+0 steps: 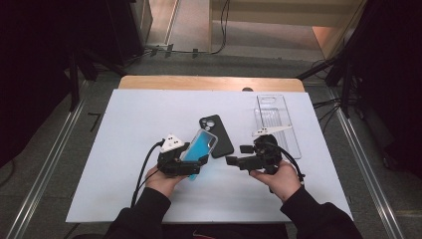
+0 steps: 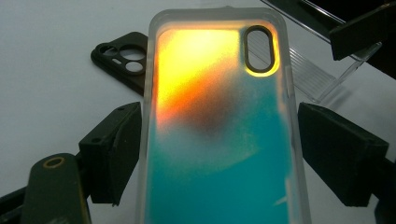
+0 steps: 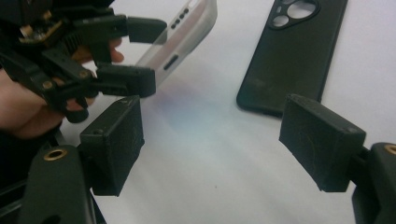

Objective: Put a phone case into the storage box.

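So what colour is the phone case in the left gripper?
Teal fading to orange-yellow, clear-rimmed phone case; left gripper view.

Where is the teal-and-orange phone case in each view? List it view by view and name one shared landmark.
High view: teal-and-orange phone case at centre, tilted, between the left gripper's jaws.
Left gripper view: case upright in the middle, between the two black jaws.
Right gripper view: its clear edge at upper left.
Shared landmark: black phone case on the white table.

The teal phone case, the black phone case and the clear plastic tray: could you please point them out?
teal phone case (image 2: 219,154), left gripper view, its back panel.
black phone case (image 1: 219,137), high view, its middle.
clear plastic tray (image 1: 274,119), high view, its ribbed floor.
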`<move>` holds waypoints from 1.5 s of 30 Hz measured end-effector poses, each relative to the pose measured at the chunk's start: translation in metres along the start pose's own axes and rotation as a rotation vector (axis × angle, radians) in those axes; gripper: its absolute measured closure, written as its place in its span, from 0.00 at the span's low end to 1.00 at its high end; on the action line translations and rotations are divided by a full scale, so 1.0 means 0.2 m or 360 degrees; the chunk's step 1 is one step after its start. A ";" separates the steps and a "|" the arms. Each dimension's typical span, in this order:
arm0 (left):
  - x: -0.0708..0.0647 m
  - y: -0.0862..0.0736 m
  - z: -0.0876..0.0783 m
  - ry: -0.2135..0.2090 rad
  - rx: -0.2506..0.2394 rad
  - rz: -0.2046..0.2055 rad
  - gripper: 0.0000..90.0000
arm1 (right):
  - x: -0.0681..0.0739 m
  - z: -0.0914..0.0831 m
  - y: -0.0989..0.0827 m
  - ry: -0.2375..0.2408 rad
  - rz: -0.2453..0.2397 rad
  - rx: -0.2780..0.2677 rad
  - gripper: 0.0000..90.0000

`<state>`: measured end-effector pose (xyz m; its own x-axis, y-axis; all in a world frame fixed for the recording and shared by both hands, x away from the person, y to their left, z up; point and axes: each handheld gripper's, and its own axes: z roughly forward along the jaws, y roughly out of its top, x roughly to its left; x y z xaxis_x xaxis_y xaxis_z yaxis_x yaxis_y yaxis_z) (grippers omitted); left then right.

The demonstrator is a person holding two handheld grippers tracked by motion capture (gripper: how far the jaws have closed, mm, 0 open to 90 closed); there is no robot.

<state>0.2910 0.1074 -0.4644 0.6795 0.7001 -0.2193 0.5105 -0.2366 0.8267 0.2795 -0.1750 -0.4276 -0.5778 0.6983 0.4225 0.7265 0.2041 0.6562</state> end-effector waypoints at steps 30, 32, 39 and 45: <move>-0.08 -0.06 0.05 0.0075 -0.0230 0.0075 0.19 | 0.02 0.19 0.22 0.0051 0.0121 -0.0014 0.27; -0.08 -0.06 0.05 0.0082 -0.0242 0.0074 0.19 | 0.01 0.20 0.23 0.0057 0.0138 -0.0002 0.28; -0.08 -0.06 0.04 0.0094 -0.0283 0.0046 0.19 | -0.01 0.27 0.23 0.0069 0.0198 0.0035 0.33; -0.07 -0.07 0.04 0.0101 -0.0283 0.0052 0.19 | -0.02 0.30 0.24 0.0121 0.0266 0.0026 0.49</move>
<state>0.2780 0.0951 -0.4759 0.6569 0.7363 -0.1625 0.3838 -0.1409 0.9126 0.3385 -0.1277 -0.4350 -0.4745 0.6699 0.5710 0.8202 0.1010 0.5631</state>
